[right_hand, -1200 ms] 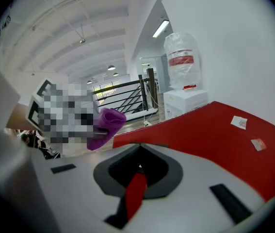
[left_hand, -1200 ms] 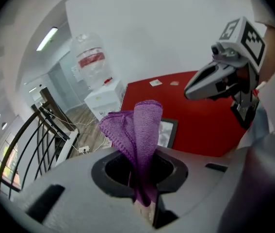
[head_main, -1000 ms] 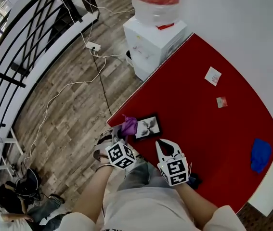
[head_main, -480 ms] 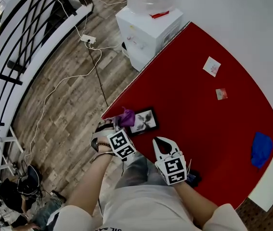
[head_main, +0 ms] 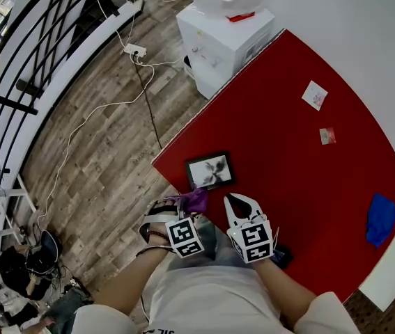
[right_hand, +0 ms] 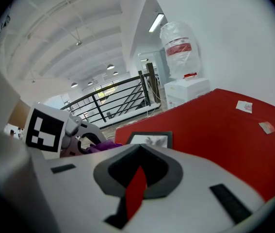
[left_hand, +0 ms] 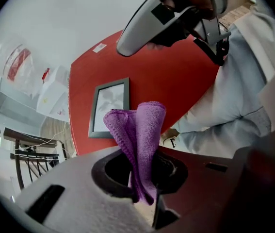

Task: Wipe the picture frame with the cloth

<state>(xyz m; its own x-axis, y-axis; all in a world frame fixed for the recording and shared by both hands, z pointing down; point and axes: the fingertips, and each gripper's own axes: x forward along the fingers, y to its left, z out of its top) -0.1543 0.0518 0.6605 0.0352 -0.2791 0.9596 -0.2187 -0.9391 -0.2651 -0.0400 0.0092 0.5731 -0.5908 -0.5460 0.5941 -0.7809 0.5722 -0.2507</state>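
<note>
Your left claw (head_main: 183, 204) is clamped on the purple cloth (head_main: 196, 200), which stands up folded between its jaws; your right claw (head_main: 241, 204) sits just beside it on its right, jaws all but together with only a sliver of red showing through and nothing held. The picture frame (head_main: 210, 171) lies flat on the red desk (head_main: 288, 152) just ahead of both claws, near the desk's edge, with nothing between it and the cloth. Well ahead of the right claw lie two small cards (head_main: 315, 94); far out to its right is a blue cloth (head_main: 380, 219); a white water dispenser (head_main: 221, 40) stands beyond the desk's far corner. Half a second ago the cloth was resting on the frame's left side; now your left claw has drawn back toward you, the cloth is off the frame, and the whole frame shows.
</note>
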